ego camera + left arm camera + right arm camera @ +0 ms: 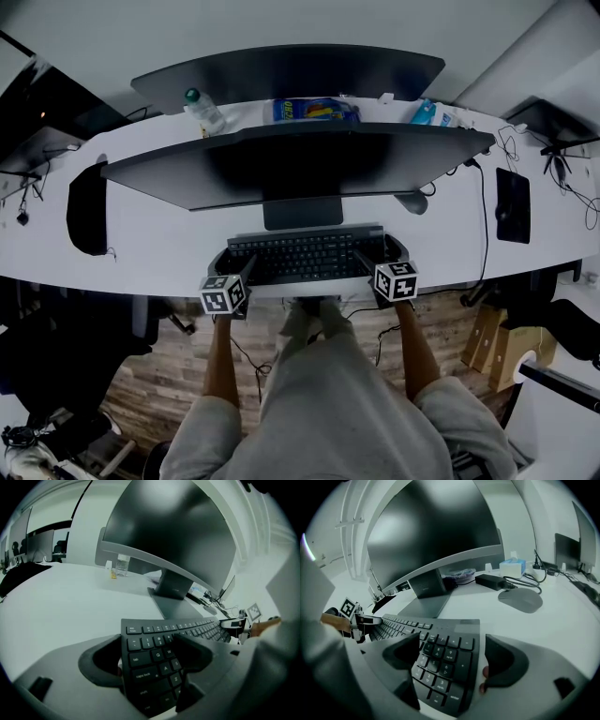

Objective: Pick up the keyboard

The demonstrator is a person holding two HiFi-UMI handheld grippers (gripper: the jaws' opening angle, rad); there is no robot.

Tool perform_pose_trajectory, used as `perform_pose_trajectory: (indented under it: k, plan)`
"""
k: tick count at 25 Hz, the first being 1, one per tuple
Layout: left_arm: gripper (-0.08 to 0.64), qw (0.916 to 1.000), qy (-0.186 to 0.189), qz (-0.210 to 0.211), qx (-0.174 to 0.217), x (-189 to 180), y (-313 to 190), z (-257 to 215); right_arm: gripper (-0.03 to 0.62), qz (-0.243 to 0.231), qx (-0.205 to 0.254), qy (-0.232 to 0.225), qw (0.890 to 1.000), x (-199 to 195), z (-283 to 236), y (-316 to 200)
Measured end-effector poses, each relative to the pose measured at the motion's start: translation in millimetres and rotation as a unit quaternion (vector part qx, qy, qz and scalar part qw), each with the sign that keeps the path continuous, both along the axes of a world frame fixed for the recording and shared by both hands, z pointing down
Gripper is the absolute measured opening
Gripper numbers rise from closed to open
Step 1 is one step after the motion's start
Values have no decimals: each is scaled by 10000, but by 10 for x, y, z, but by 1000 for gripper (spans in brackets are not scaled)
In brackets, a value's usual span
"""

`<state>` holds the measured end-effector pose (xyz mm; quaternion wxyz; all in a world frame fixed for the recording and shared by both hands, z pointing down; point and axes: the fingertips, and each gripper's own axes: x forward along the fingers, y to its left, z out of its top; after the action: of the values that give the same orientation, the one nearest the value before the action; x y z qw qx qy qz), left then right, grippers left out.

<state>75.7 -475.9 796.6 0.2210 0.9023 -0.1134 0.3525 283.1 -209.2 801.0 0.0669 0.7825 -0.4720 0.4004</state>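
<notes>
A black keyboard (305, 253) lies across the front of the white desk (159, 248), just before the monitor stand (302, 213). My left gripper (234, 274) holds its left end, and my right gripper (380, 267) holds its right end. In the left gripper view the keyboard (197, 630) runs away to the right, and the left gripper (152, 656) has one jaw over the letter keys and the other past the edge. In the right gripper view the right gripper (450, 656) clasps the number-pad end of the keyboard (401, 625). I cannot tell whether the keyboard is off the desk.
A wide curved monitor (281, 164) stands right behind the keyboard. A grey mouse (411, 202) lies to its right, with cables and a tissue box (431, 112) beyond. A water bottle (202, 112) stands at the back left. A dark bag (86, 208) lies at the far left.
</notes>
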Motion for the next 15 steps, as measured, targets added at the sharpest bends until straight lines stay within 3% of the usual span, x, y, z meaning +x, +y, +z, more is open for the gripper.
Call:
perform_pose_trajectory:
  k: [15]
  plan:
    - [330,9998,82,-186,-74,15,-19,-11,400,234,-71,-150,9996,10,51,-59]
